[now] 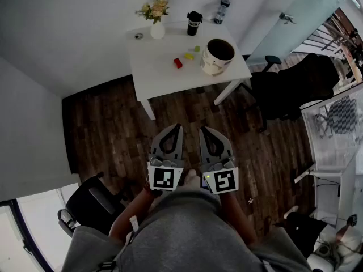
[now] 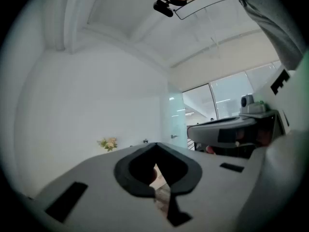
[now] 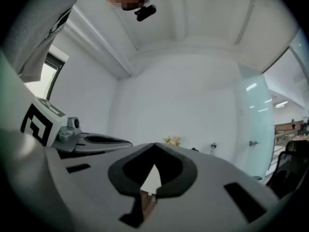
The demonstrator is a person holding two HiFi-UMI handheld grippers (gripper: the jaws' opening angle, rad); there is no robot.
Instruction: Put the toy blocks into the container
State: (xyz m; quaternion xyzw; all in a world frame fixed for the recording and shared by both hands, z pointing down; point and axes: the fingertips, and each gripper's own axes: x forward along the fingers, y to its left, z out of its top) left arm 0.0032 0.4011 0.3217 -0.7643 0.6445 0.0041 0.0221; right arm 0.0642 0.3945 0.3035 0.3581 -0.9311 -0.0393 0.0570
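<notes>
In the head view a small white table [image 1: 164, 72] stands across the dark wooden floor. On it lie a red block [image 1: 178, 63], a yellow block [image 1: 189, 56] and a small green block [image 1: 197, 49], next to a round cream container [image 1: 217, 56] with a dark inside. My left gripper [image 1: 176, 128] and my right gripper [image 1: 202, 130] are held side by side close to my body, well short of the table. Both are shut with nothing between their jaws. In the left gripper view my left gripper [image 2: 155, 146] points level at the far wall, and so does my right gripper [image 3: 154, 146] in the right gripper view.
A vase of flowers [image 1: 155, 17], a black cup [image 1: 194, 22] and a bottle [image 1: 222, 10] stand at the table's far edge. A black office chair [image 1: 295, 81] is right of the table, another chair [image 1: 85, 205] at my lower left. A glass desk [image 1: 334, 135] lines the right side.
</notes>
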